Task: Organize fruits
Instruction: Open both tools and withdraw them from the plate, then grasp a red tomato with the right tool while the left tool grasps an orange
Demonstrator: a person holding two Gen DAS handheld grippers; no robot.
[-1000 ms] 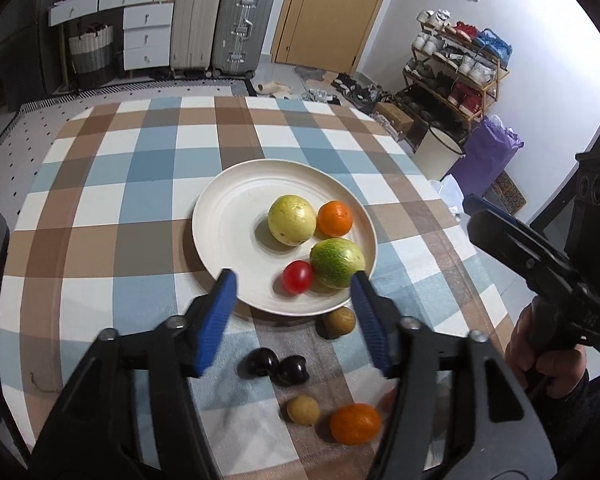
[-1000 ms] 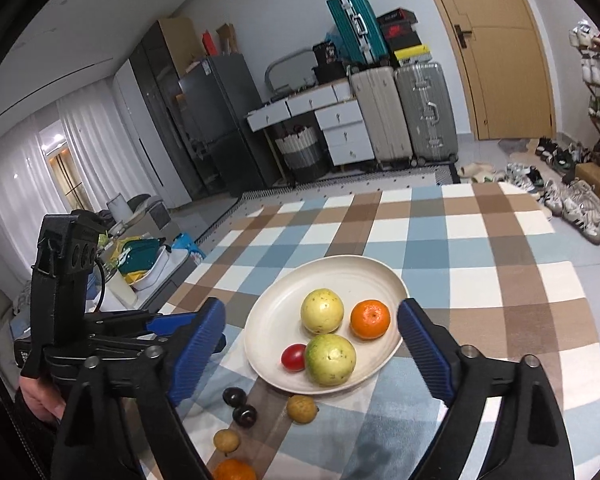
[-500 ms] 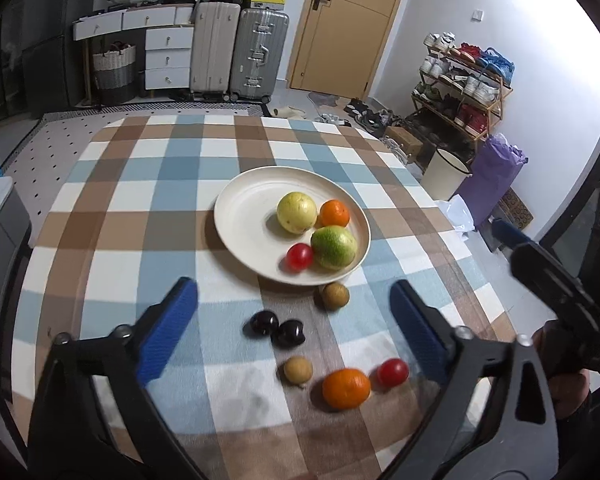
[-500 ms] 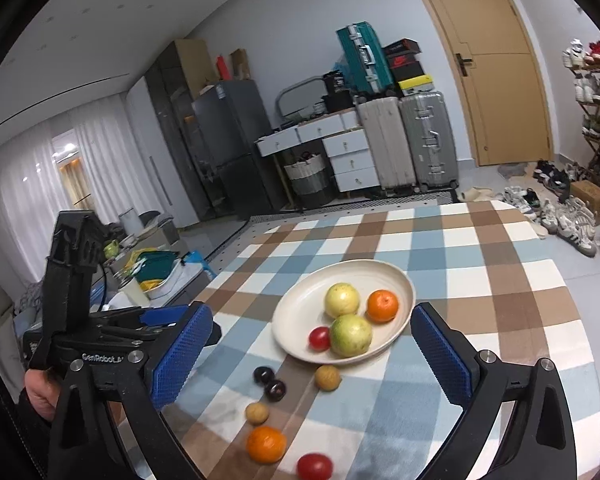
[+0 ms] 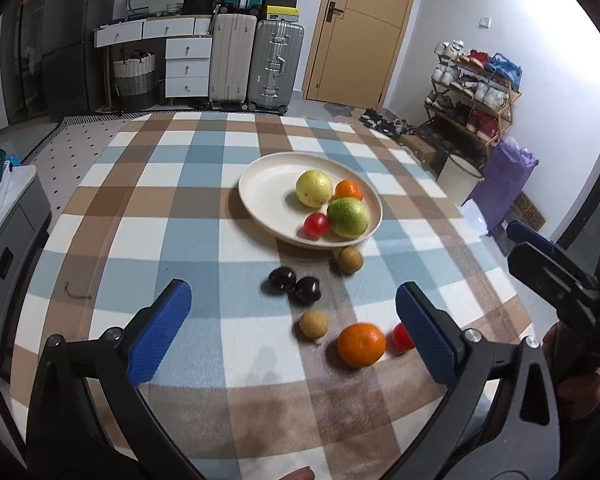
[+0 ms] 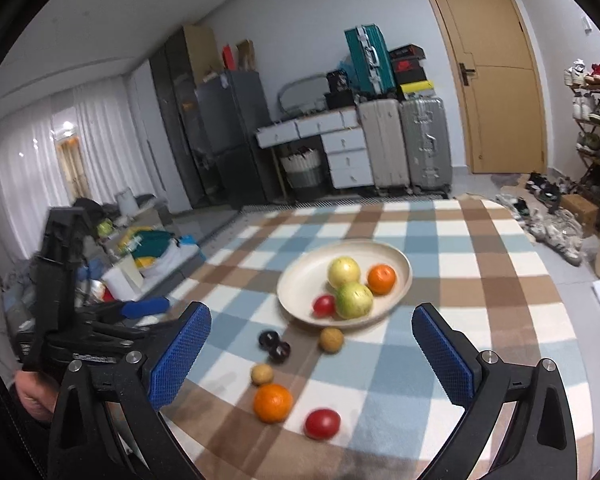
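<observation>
- Fruits are found in two groups on the checked tablecloth [image 5: 172, 208]: four on the cream plate [image 5: 268, 184] and seven loose on the cloth in front of it.
- On the plate, a yellow fruit [image 5: 314, 188] is seen beside a small orange [image 5: 349, 190], with a green fruit [image 5: 348, 217] and a red tomato [image 5: 316, 225] at the near rim; the green fruit and the tomato are touching.
- Just off the plate's near rim a brown round fruit [image 5: 349, 259] is seen on the cloth.
- Two dark plums [image 5: 295, 285] are laid side by side, touching, near that brown fruit.
- Nearer the cameras, a second brown fruit [image 5: 313, 324], a larger orange [image 5: 361, 345] and a second tomato [image 6: 322, 423] are set in a loose row.
- The left gripper [image 5: 294, 332] is held above the loose fruits with its blue pads spread wide; the jaws have just been opening, and nothing is pressed between them.
- The right gripper [image 6: 311, 350] is likewise held with its jaws wide apart and has just been opening; the loose fruits are framed between the pads in the right wrist view, but none is touched.
- Each gripper is seen at the edge of the other's view, gripped by a hand [image 6: 32, 396].
</observation>
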